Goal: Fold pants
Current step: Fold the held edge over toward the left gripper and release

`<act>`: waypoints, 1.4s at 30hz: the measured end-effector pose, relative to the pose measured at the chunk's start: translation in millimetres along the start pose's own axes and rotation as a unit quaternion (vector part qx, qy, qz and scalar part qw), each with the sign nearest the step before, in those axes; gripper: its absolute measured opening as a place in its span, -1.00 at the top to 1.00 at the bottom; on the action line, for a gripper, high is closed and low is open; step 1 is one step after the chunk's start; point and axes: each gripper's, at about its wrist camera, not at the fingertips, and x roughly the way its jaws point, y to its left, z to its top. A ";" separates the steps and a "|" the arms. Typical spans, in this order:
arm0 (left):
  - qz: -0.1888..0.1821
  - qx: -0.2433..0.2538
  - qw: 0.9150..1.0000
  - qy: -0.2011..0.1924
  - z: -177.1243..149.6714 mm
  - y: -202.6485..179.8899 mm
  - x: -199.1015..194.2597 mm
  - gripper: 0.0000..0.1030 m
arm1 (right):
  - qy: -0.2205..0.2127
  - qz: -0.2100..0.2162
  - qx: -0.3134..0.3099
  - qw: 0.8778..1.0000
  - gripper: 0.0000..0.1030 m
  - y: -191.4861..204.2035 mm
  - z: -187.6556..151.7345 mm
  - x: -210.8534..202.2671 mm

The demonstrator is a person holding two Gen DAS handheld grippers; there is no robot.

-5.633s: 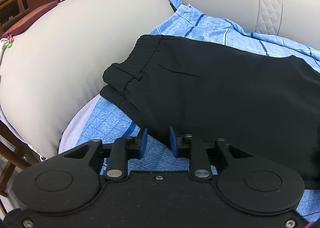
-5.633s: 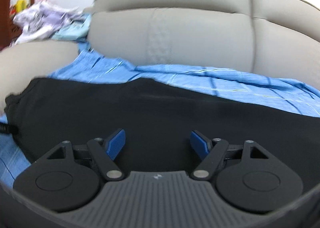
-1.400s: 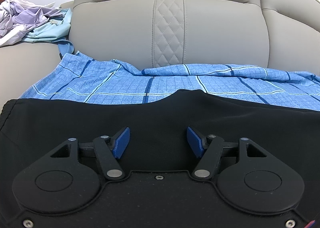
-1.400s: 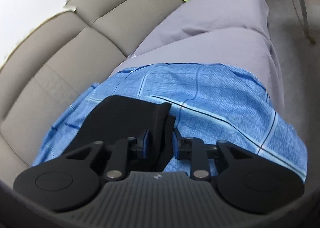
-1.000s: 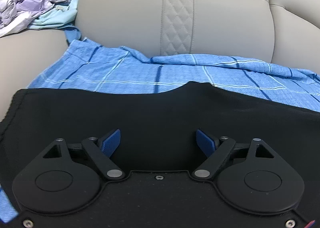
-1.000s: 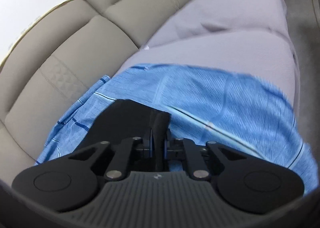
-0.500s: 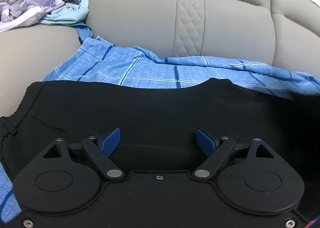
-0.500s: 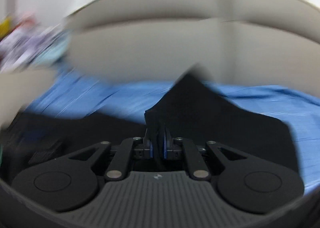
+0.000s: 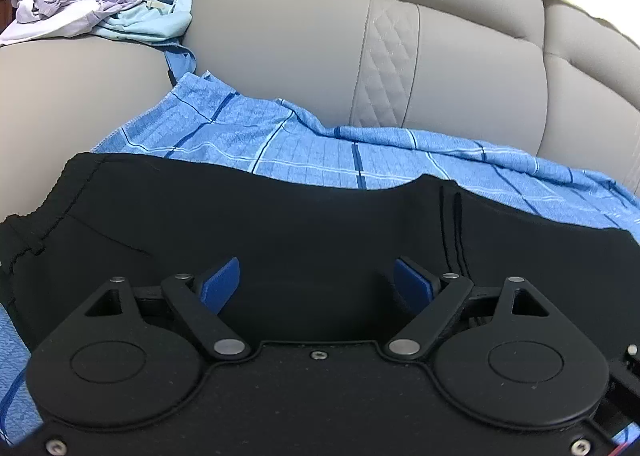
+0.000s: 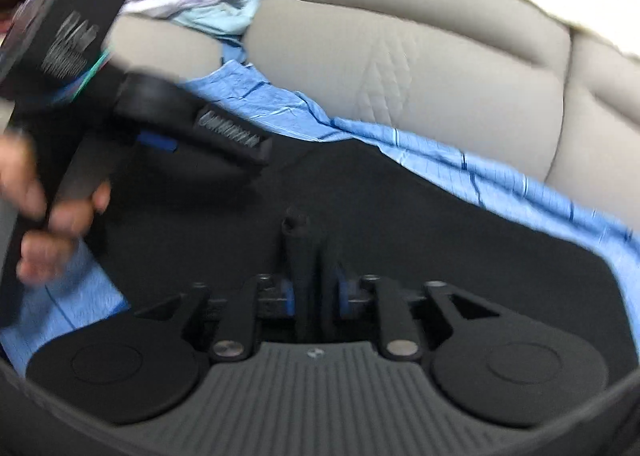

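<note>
Black pants [image 9: 280, 224] lie flat on a blue checked cloth [image 9: 304, 152] on the sofa seat, waistband at the left. My left gripper [image 9: 316, 282] is open and empty, low over the middle of the pants. My right gripper [image 10: 314, 292] is shut on a pinched fold of the black pants [image 10: 304, 256], with the folded-over leg [image 10: 440, 240] spread before it. The left gripper's body and the person's hand [image 10: 52, 216] show at the left of the right wrist view.
The beige sofa backrest [image 9: 392, 56] rises behind the cloth. The sofa arm [image 9: 72, 96] is at the left, with a pile of light clothes [image 9: 92, 4] on top. The blue cloth reaches to the right [image 10: 520, 184].
My right gripper has closed on the leg end and swung it from the far right over towards the waistband. My left gripper opened wider and stayed over the pants.
</note>
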 end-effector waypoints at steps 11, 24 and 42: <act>-0.063 0.045 0.995 -0.066 -3.6 -24.0 -27.2 -0.65 | -0.028 0.043 0.066 0.997 -0.57 -37.2 -20.5 -73.7; -0.140 0.162 0.974 -0.070 -49.0 -99.9 -48.2 -0.65 | -0.009 -0.247 0.209 0.946 -0.40 -135.3 -83.8 -104.3; -0.115 0.180 0.976 -0.026 -78.8 -82.2 -36.5 -0.71 | 0.004 -0.216 0.198 0.956 -0.66 -144.9 -87.7 -106.9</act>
